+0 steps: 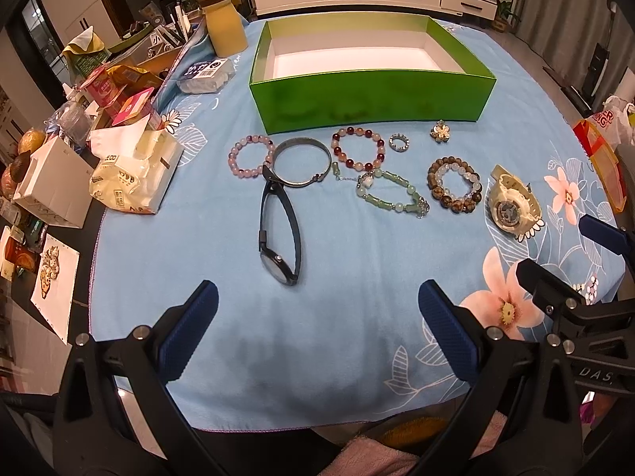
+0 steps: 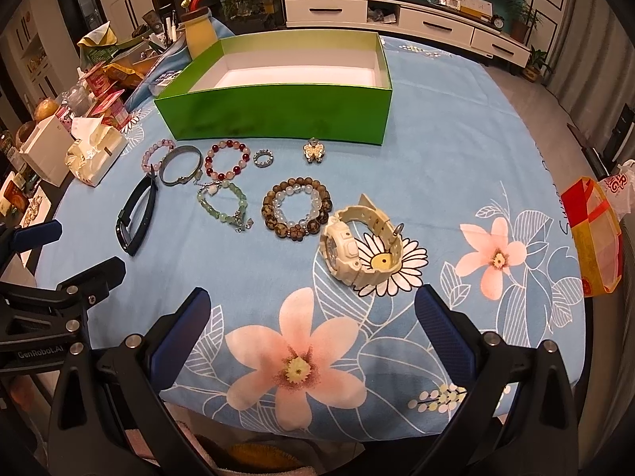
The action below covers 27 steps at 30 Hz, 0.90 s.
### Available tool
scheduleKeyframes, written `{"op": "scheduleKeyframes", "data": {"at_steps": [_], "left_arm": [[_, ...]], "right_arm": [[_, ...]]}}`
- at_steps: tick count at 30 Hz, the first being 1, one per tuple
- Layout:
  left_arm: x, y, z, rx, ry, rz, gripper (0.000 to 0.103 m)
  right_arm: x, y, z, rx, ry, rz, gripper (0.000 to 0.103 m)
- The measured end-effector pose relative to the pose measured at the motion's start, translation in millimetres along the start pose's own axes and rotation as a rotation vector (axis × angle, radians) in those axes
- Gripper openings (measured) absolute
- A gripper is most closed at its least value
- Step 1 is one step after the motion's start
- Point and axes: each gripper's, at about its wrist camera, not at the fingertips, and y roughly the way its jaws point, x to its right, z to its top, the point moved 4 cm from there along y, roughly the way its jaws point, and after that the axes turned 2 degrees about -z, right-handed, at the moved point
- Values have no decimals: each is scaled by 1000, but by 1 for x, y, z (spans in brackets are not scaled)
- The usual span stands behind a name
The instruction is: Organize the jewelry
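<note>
Both the left gripper [image 1: 317,317] and right gripper [image 2: 313,317] hover spread and empty; jewelry lies before the empty green box [image 1: 373,95]; take the nearest cream watch [image 2: 357,242] by its case.

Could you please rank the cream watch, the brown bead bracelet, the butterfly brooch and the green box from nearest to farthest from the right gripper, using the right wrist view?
From the right gripper:
1. cream watch, just ahead, slightly right.
2. brown bead bracelet, ahead, slightly left.
3. butterfly brooch, near the box.
4. green box, farthest, at the back.
</note>
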Motion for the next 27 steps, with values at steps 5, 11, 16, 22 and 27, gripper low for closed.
{"op": "scheduleKeyframes", "data": {"at_steps": [5, 11, 16, 22, 27], "left_arm": [[0, 2, -1, -3, -8, -10, 101], [-16, 7, -3, -2, -87, -103, 101], [-34, 12, -4, 26, -159, -144, 101], [-44, 18, -5, 25, -173, -136, 101], [-42, 20, -5, 23, -158, -146, 101]], "right_arm": [[0, 0, 0, 1, 0, 0, 102], [4, -2, 0, 31, 28, 94, 102], [12, -1, 3, 55, 72, 151, 102], [22, 8, 0, 26, 97, 101, 102], [29, 12, -1, 4, 114, 73, 102]]}}
